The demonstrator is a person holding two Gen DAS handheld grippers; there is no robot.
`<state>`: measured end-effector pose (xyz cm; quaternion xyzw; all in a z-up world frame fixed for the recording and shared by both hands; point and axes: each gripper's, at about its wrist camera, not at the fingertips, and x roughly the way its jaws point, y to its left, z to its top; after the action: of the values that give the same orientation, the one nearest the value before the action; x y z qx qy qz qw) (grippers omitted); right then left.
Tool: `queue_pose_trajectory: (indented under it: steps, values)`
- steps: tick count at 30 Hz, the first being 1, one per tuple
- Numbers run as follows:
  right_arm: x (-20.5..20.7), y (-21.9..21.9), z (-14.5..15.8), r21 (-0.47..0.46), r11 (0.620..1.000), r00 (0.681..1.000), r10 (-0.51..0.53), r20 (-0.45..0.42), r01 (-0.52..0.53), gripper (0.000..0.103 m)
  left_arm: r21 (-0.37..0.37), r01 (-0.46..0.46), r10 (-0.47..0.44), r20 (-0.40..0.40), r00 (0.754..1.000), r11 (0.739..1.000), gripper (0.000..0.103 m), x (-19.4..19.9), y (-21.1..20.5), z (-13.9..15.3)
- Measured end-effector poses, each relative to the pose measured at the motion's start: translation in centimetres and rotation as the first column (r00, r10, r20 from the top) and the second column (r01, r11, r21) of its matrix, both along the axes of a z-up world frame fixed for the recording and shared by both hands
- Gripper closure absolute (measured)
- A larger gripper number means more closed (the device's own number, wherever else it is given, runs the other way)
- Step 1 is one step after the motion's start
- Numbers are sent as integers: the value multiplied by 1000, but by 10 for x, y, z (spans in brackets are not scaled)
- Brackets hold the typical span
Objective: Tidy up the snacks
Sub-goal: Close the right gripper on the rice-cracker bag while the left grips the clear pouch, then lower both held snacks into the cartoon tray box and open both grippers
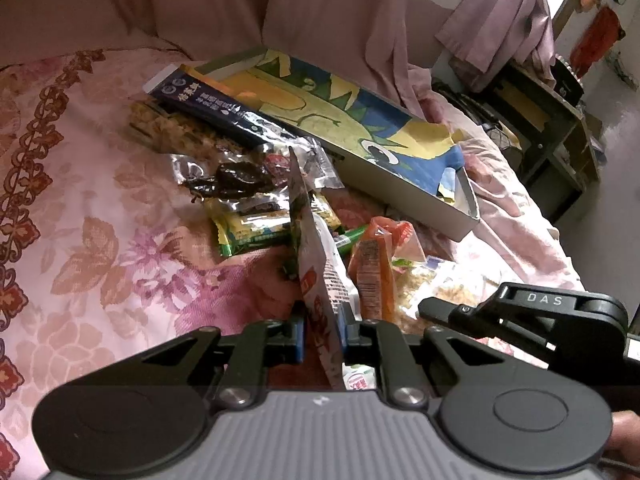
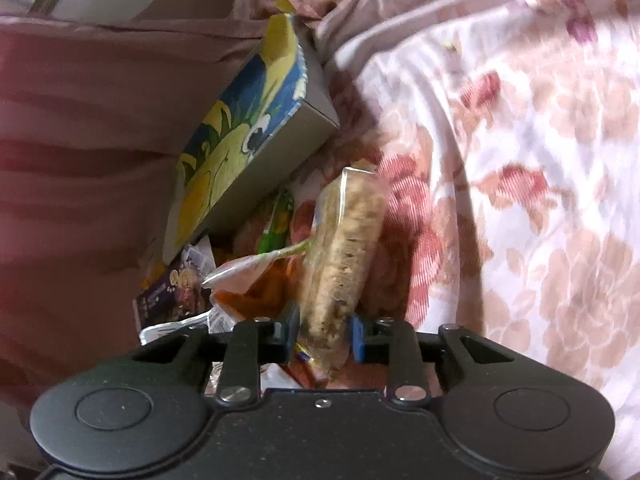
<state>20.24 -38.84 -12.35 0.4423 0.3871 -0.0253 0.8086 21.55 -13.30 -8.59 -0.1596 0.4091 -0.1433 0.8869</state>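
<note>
My left gripper (image 1: 322,334) pinches a flat white-and-red packet (image 1: 320,280) edge-on above the floral bedspread (image 1: 80,208). My right gripper (image 2: 325,334) clamps a clear crumbly snack pack (image 2: 346,248) near the cartoon-printed box (image 2: 248,120).

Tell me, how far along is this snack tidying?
Barely started, it seems. The cartoon-lined box on the floral bedspread holds perhaps one dark blue packet at its far end. In hand: the left gripper is shut on a flat white-and-red pouch, the right gripper on a clear pack of crumbly snack. Left: the dark dried-fruit bag, the yellow-green bar and the orange packet lie loose.
</note>
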Motion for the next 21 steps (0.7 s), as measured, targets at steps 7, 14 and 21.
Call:
queue_pose_trajectory:
  steps: [7, 14, 21]
  values:
    - [-4, 10, 17, -134, 990, 998, 44, 45, -38, 82, 5, 3, -4, 28, 1000, 1000, 89, -8, 0, 11]
    - [-11, 12, 26, -154, 987, 995, 60, 78, -47, 82, -18, -8, 9, 41, 999, 1000, 89, -15, 4, 21]
    - [-26, 15, 47, -185, 982, 982, 71, 174, -39, 82, -46, -40, 43, 88, 995, 998, 89, -22, 12, 38]
